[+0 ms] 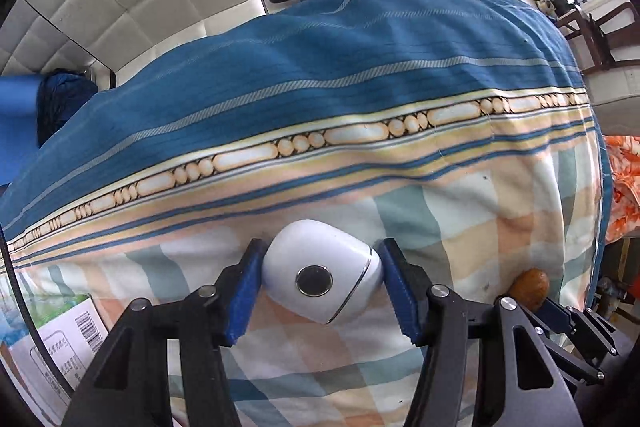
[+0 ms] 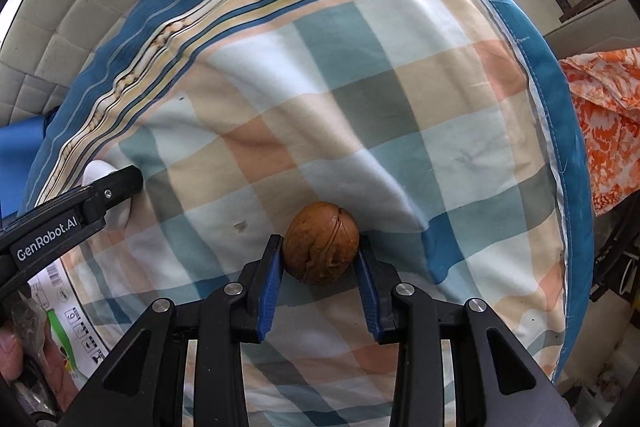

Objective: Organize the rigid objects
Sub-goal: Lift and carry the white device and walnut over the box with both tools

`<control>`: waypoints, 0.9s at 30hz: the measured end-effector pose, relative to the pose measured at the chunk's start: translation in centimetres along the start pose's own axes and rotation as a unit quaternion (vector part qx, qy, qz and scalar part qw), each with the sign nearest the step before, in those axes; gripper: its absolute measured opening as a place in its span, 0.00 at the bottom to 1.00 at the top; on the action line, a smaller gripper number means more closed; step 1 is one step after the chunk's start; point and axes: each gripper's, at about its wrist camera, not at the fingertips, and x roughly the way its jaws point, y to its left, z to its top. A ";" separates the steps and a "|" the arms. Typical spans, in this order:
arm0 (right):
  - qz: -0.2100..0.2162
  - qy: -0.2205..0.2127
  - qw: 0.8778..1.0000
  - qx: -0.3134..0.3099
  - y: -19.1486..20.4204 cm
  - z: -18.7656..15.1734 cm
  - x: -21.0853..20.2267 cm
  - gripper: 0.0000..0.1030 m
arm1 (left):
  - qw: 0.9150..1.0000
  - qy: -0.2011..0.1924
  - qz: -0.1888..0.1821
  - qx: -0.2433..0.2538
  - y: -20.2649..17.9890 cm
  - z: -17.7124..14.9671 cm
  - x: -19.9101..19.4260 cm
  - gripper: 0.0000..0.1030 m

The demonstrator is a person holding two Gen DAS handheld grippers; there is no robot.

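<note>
Left gripper (image 1: pixel 322 277) clamped on white case (image 1: pixel 320 271); right gripper (image 2: pixel 320 259) pinching walnut (image 2: pixel 321 243), over checked cloth (image 2: pixel 360 99).

- We see only part of the printed box (image 1: pixel 68 339) left of the left gripper (image 1: pixel 320 283) — frame edge and its arm cut it off.
- The right view hides most of the white device (image 2: pixel 105 187) behind the left gripper's finger.
- The walnut (image 1: pixel 529 287) shows only partly.
</note>
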 end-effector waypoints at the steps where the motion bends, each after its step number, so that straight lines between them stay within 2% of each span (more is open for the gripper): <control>1: 0.001 0.000 1.000 -0.004 0.3 -0.3 -0.1 0.36 | 1.000 -0.005 0.002 0.001 0.0 -0.2 -0.3 0.54; 7: 0.007 0.001 1.000 -0.021 2.1 -2.3 -0.8 0.36 | 0.999 -0.037 -0.002 0.001 0.7 -4.0 -3.5 0.54; 16: 0.031 -0.023 0.997 -0.072 6.0 -8.0 -5.0 0.36 | 0.994 -0.093 -0.050 -0.027 3.9 -9.7 -10.9 0.54; 22: 0.051 -0.051 0.991 -0.114 10.9 -12.2 -9.3 0.36 | 0.986 -0.137 -0.069 -0.061 9.8 -14.5 -16.9 0.54; 27: 0.078 -0.066 0.983 -0.155 17.5 -15.8 -12.1 0.36 | 0.981 -0.161 -0.050 -0.098 16.8 -18.1 -20.0 0.54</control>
